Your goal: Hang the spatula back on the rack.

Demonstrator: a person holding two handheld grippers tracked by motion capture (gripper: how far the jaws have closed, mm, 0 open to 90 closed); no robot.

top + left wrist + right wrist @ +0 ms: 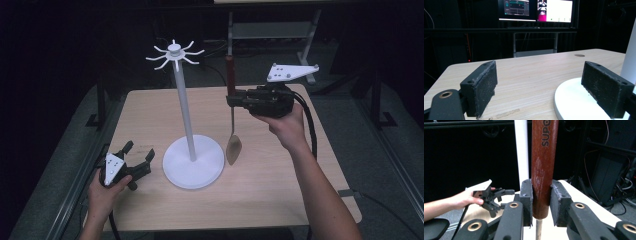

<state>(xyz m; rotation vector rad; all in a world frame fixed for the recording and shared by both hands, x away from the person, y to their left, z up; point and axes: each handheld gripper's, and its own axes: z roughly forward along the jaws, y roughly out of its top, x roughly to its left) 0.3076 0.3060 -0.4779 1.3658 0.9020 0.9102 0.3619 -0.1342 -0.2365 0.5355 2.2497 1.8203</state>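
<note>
Dark room surrounds our pale counter (280,195). Our right gripper (235,101) clenches its jaws on the spatula's (233,145) wooden handle, blade hanging below them, likely for hooking onto the white rack (186,125). Our left gripper (136,161) rests released, jaws apart.

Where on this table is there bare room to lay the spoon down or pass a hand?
Free: the table between the white stand's base and the right edge, under the right gripper, which holds the spoon upright; also the far left corner behind the left gripper. Crowded: the strip between that open gripper and the base.
</note>
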